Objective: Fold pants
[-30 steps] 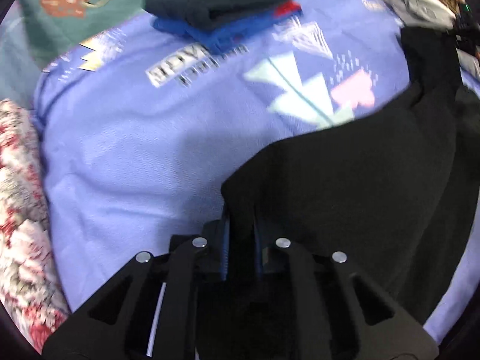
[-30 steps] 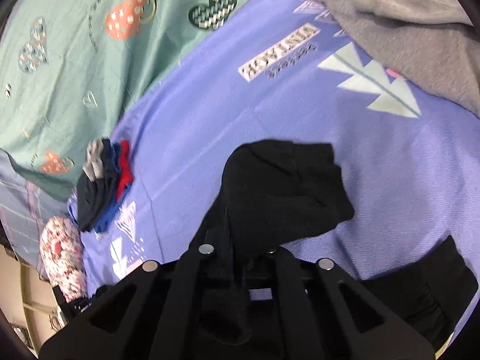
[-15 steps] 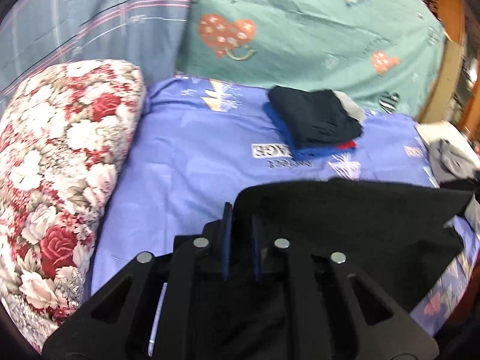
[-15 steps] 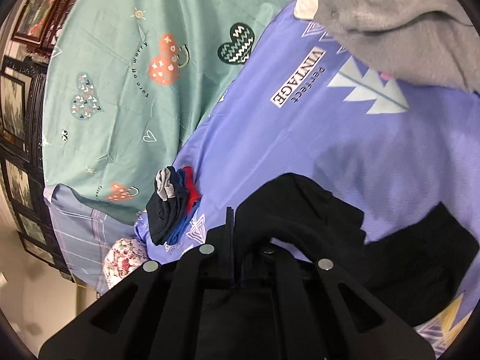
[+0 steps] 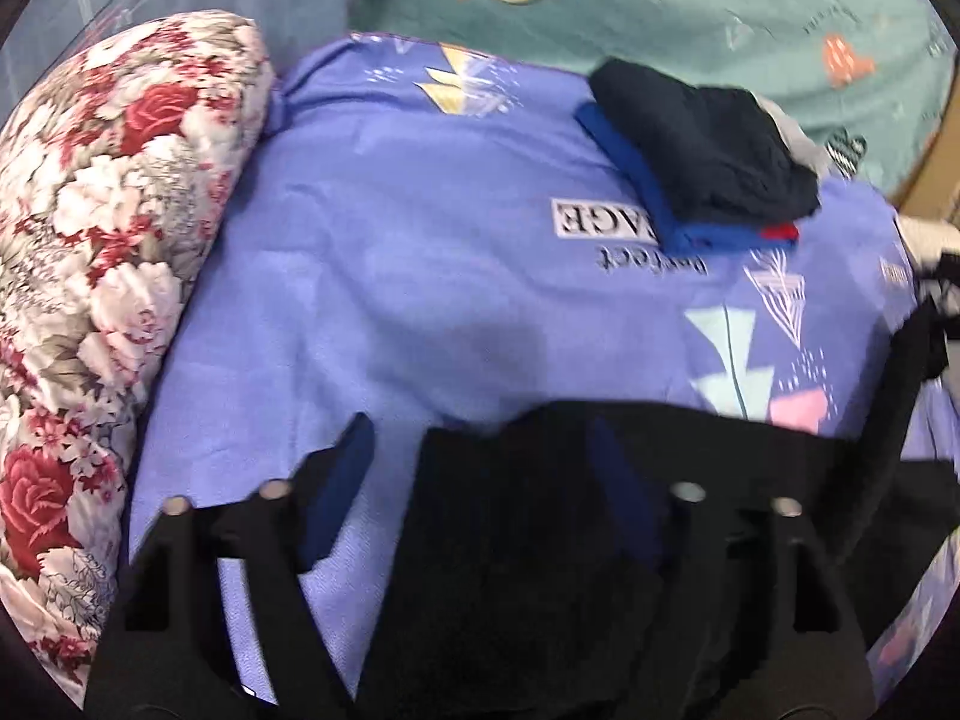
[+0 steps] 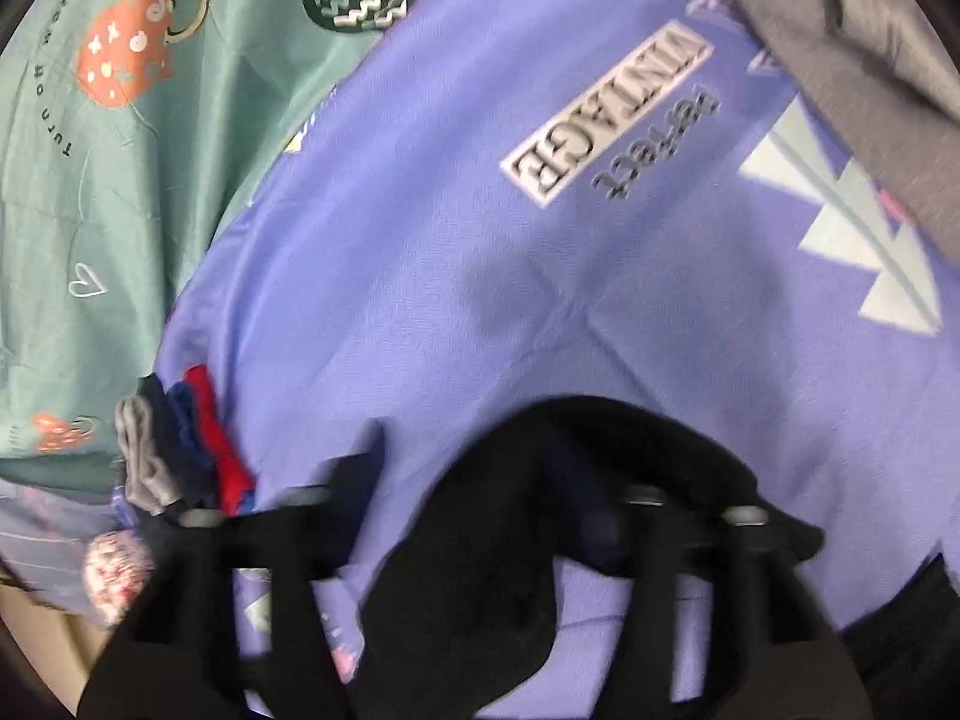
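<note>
Both of my claws have just been opening, and the black pants lie loose between the fingers of each.

My left claw [image 5: 486, 468] stands wide apart. Its left finger [image 5: 336, 492] is over bare sheet, clear of the cloth, and the black pants [image 5: 540, 540] spread between the two fingers without either pad pressing on them. The pants run off to the right from there, along the near edge of the purple sheet [image 5: 420, 276].

My right claw [image 6: 480, 480] is also spread, though the view is blurred. A rounded fold of the pants [image 6: 480, 570] bulges up between its fingers, and the left finger [image 6: 360, 468] stands apart from the cloth; I grip nothing.

Taking the purple sheet as the landmark: the pants lie on its near part, on the bed. A stack of folded clothes [image 5: 708, 162], dark navy over blue and red, sits on its far part, partly covering the printed word there. A floral pillow [image 5: 102, 252] presses against its left edge. A green heart-print sheet [image 5: 690, 18] lies beyond it. In the right wrist view a grey garment [image 6: 858, 72] overlaps the sheet's upper right corner.
</note>
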`<state>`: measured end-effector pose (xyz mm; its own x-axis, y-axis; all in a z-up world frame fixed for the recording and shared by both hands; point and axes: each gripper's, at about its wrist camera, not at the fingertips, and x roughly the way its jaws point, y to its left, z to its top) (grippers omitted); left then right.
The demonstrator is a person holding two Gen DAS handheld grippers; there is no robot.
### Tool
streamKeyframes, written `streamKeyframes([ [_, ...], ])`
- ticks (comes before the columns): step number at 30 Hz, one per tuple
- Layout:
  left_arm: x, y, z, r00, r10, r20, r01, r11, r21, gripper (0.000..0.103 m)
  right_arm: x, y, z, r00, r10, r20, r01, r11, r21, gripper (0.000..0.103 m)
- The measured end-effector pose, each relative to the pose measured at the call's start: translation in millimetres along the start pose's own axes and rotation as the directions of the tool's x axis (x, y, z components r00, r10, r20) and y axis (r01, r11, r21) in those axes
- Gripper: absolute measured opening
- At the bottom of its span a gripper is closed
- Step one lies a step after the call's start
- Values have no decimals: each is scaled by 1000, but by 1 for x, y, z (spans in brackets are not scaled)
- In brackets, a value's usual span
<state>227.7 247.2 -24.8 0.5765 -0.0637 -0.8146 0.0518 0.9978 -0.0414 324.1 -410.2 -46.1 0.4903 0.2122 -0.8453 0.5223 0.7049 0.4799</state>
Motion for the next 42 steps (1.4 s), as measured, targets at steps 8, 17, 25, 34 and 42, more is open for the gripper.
streamKeyframes([
  [8,38,-22,1,997,46,-57,-32,974,223,80,-53,-16,-50,992,61,107,-32,966,-257,80],
  [17,70,-49,-2,982,-50,-184,120,914,389,41,-98,-118,-83,988,48,144,-29,991,-131,81],
  [25,87,-35,10,973,-53,-225,139,913,385,76,-95,-111,-104,991,88,99,-69,981,-183,81],
  [34,69,-58,-5,978,-82,-194,161,884,439,11,-75,-98,-106,994,15,104,8,976,-218,81],
  [42,31,-44,-1,983,-150,-105,176,935,309,11,-40,-90,-89,981,-155,114,188,900,-392,67],
])
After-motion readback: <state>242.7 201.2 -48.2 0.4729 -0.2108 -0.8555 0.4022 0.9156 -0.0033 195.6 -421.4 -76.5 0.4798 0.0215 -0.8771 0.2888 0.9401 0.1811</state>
